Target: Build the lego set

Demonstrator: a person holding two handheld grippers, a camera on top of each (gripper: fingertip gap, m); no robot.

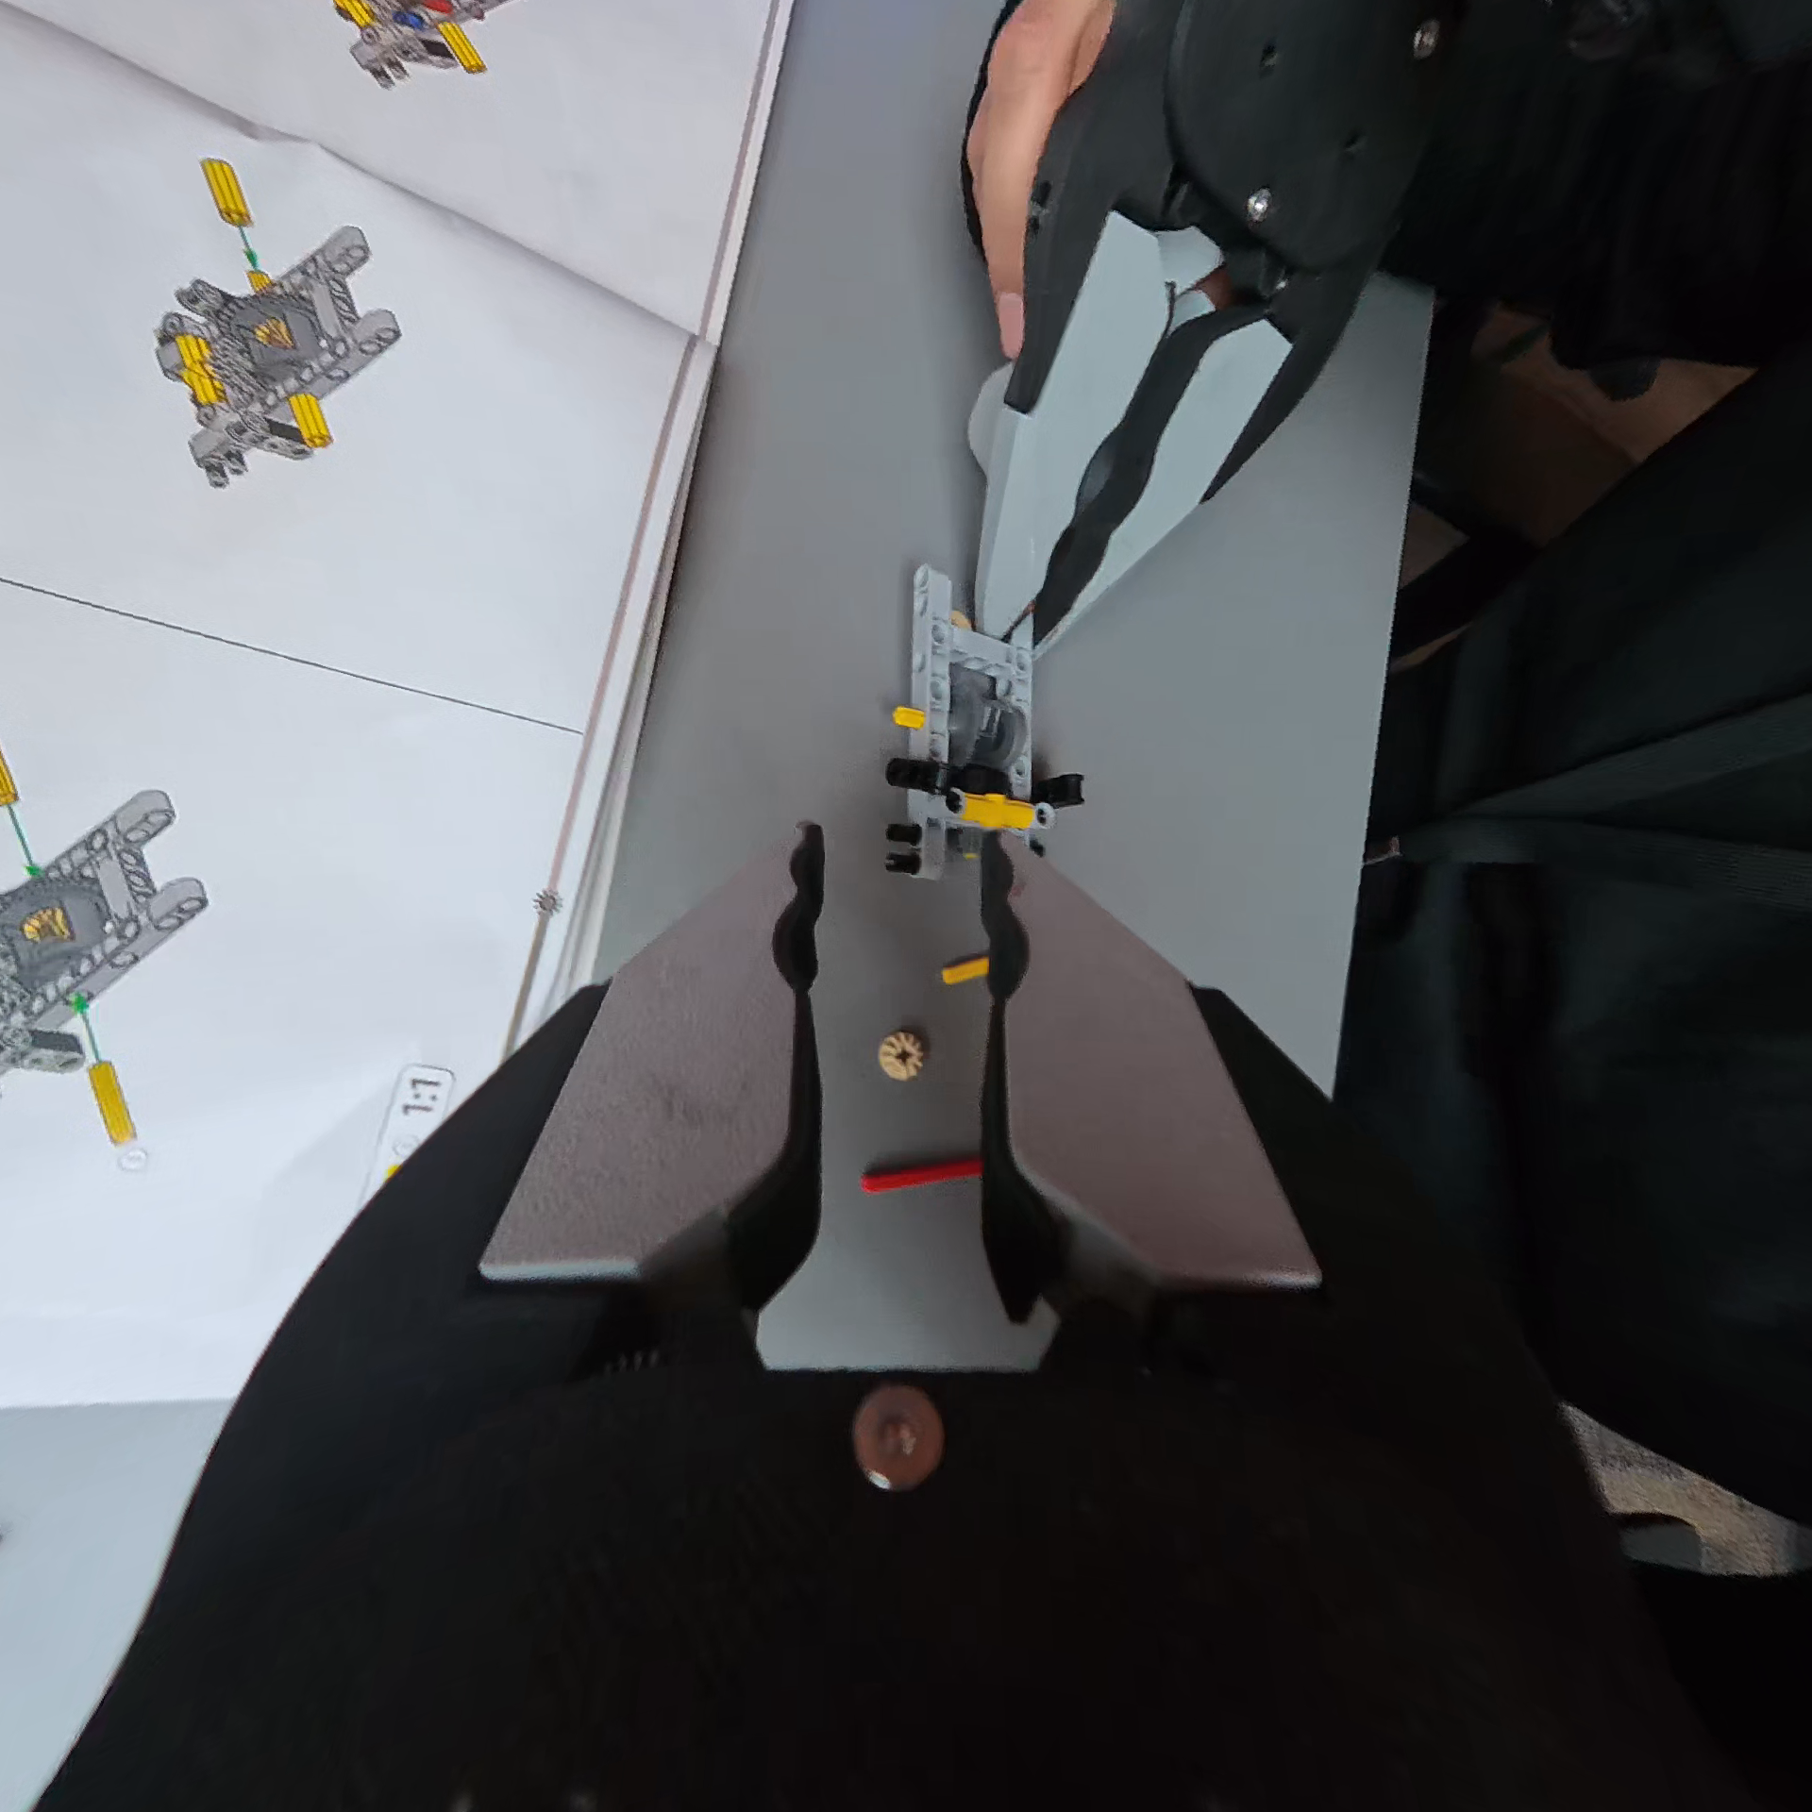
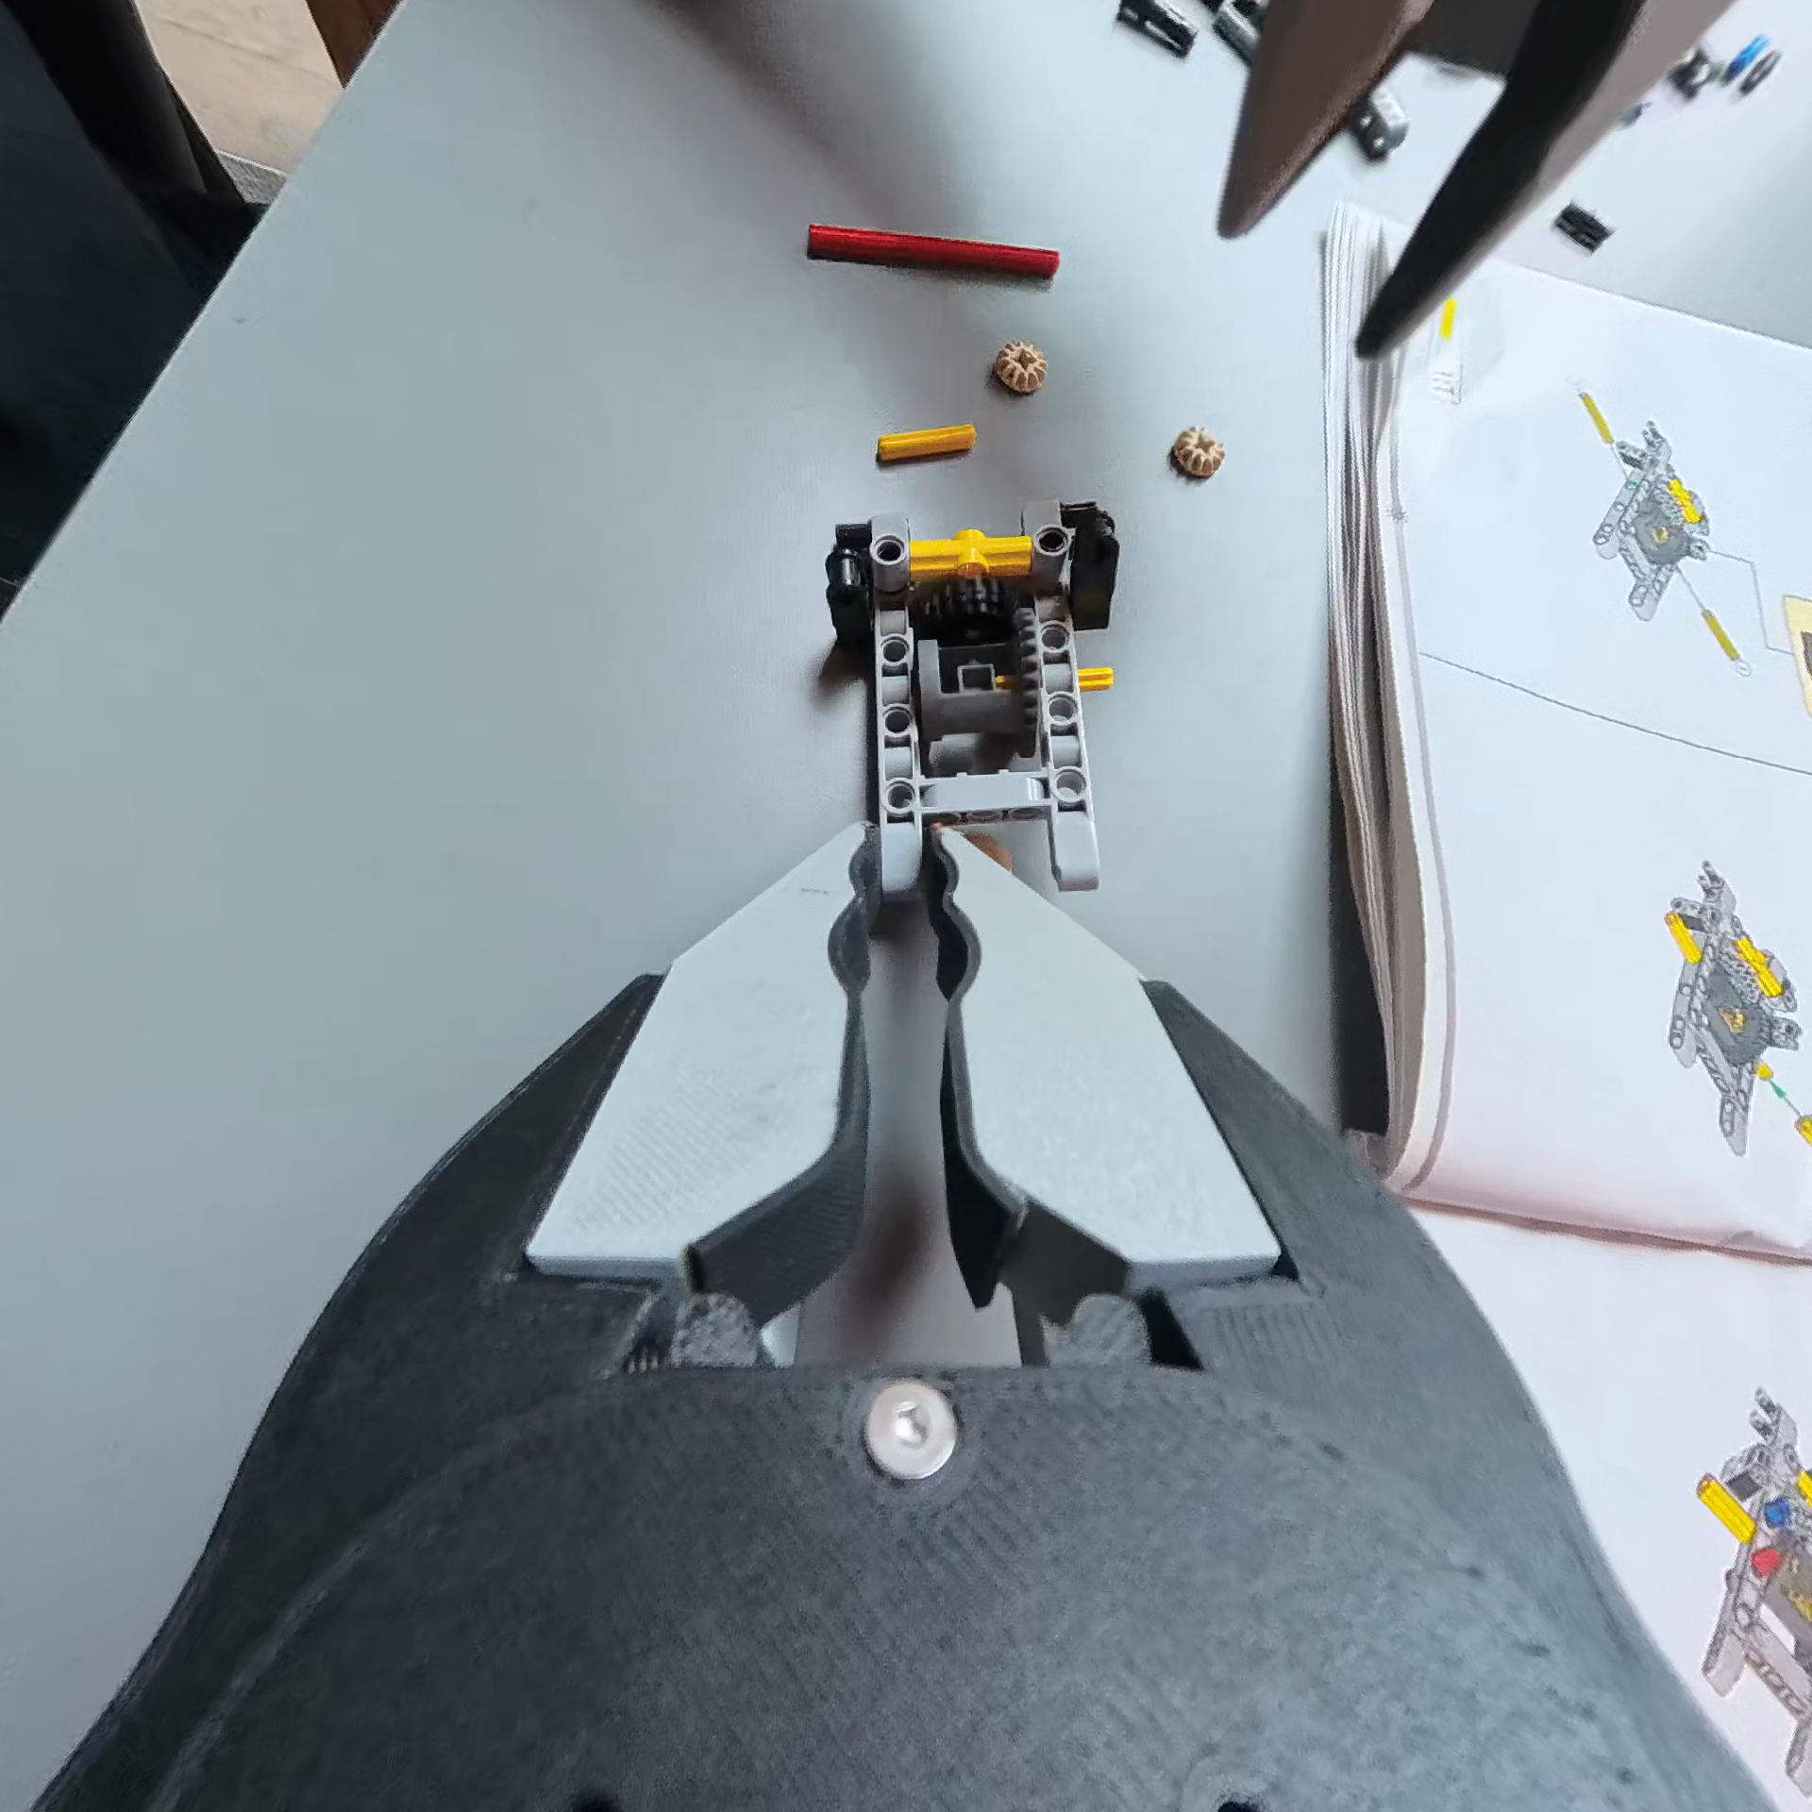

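While the right tool (image 2: 897, 858) pinches the lego frame's (image 2: 976, 686) near leg, the left tool (image 1: 897, 863) (spread) hovers just short — empty

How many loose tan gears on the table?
2. One sits below the red axle; the other lies nearer the instruction booklet. More may hide behind the right claw.

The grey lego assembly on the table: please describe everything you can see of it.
The grey lego assembly is a light grey frame of holed plastic beams lying flat on the grey table. Inside sit dark gears and a grey housing. A yellow cross-piece spans its far end, black connectors stick out at both sides there, and a thin yellow axle pokes out of one side. The right tongs are shut on one of the two legs at its near end. The left tongs hover open near its other end.
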